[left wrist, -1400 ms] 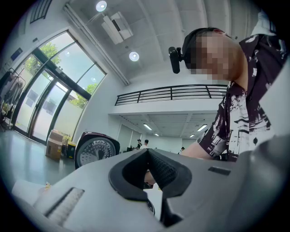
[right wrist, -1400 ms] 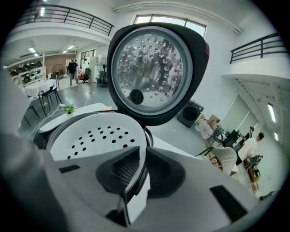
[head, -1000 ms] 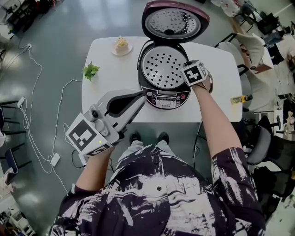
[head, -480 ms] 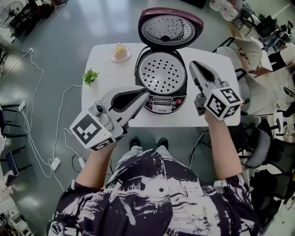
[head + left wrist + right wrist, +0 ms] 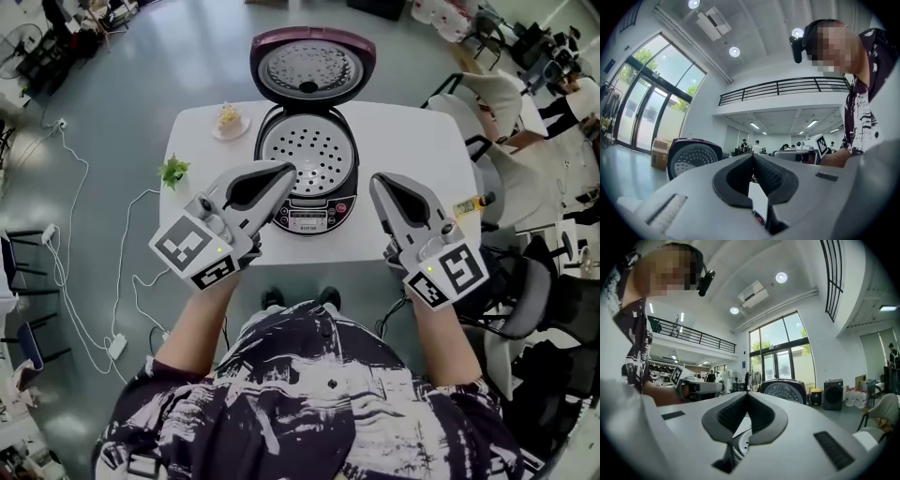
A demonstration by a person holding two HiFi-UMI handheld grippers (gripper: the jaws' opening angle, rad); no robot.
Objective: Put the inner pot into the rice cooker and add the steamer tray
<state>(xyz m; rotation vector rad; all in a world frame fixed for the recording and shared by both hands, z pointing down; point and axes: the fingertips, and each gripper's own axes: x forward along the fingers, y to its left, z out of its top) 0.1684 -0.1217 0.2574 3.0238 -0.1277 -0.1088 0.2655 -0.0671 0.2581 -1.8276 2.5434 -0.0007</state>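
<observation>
The rice cooker (image 5: 309, 192) stands open on the white table (image 5: 412, 141), its lid (image 5: 312, 66) tipped back. The perforated steamer tray (image 5: 306, 150) lies inside it; any inner pot beneath is hidden. My left gripper (image 5: 289, 170) hovers over the cooker's front left, shut and empty. To the right of the cooker's front, my right gripper (image 5: 376, 178) is held level and is also shut on nothing. In the left gripper view the jaw tips (image 5: 753, 155) meet, with the lid (image 5: 691, 159) behind. The right gripper view shows the tray (image 5: 740, 444) below the shut jaws (image 5: 747, 393).
A small green plant (image 5: 173, 171) and a dish with a small cake (image 5: 229, 120) sit on the table's left side. A yellow item (image 5: 473, 202) lies at its right edge. Chairs (image 5: 487, 94) stand to the right, and cables (image 5: 75, 281) trail on the floor at left.
My right gripper has lifted off the cooker's right rim, drawn back toward the person and turned level. The left gripper has shifted slightly toward the cooker.
</observation>
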